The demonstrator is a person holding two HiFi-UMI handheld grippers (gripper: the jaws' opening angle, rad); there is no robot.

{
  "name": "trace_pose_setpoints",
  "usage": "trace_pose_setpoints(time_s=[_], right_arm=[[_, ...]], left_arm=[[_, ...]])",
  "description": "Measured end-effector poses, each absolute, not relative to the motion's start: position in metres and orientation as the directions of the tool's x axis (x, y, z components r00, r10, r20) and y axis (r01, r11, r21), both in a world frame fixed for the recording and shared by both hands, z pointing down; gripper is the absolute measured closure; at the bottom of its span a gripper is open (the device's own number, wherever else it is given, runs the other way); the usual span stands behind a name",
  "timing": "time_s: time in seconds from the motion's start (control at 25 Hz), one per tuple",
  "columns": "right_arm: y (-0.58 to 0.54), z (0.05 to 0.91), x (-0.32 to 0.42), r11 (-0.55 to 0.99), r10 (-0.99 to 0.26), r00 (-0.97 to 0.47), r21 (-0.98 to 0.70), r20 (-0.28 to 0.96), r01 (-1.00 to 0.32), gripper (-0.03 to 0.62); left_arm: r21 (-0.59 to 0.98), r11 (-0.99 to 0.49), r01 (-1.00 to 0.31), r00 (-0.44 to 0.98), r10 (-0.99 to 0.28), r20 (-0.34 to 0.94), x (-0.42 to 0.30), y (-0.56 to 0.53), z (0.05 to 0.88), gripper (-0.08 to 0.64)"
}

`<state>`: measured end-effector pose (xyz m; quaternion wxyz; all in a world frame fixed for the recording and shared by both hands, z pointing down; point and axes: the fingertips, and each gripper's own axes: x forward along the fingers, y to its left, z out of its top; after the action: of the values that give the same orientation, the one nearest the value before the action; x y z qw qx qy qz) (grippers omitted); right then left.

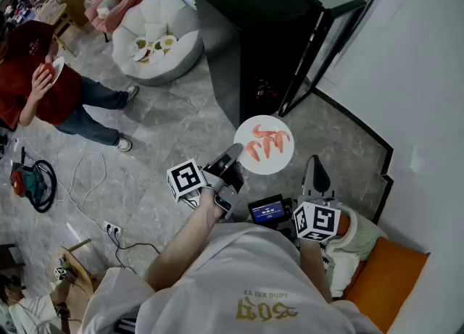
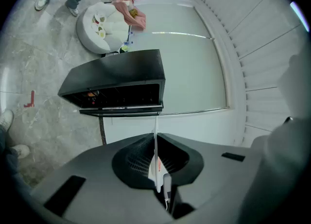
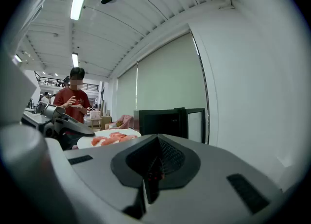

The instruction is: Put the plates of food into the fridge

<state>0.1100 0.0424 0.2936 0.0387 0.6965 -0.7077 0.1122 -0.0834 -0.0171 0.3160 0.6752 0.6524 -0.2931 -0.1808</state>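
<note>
1. The left gripper (image 1: 233,157) is clamped tight on the rim of a white plate (image 1: 265,145) with pinkish-orange food on it. In the left gripper view the rim (image 2: 156,167) runs edge-on, pinched right between the two jaws.
2. The plate is up in the air just in front of the black fridge (image 1: 255,35), outside it and about level.
3. The fridge door (image 1: 342,9) is swung open on the side by the white wall.
4. The right gripper (image 1: 316,166) sits farther from the fridge than the plate does. Its jaws are pressed together with nothing between them.
5. More plates of food (image 1: 154,43) sit on a white beanbag (image 1: 181,53) just off the fridge's other side.
6. Past the beanbag, well away from the fridge, a person in a red top (image 1: 45,82) holds a small plate.
</note>
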Motion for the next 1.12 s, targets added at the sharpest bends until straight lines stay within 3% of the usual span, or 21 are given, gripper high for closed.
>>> trace_pose_setpoints(time_s=[1.12], right_arm=[[0.042, 0.291, 0.124, 0.039, -0.973, -0.074, -0.161, 0.217, -0.986, 0.583]], left_arm=[[0.982, 0.104, -0.155, 0.716, -0.673, 0.185, -0.084, -0.012, 0.303, 0.540]])
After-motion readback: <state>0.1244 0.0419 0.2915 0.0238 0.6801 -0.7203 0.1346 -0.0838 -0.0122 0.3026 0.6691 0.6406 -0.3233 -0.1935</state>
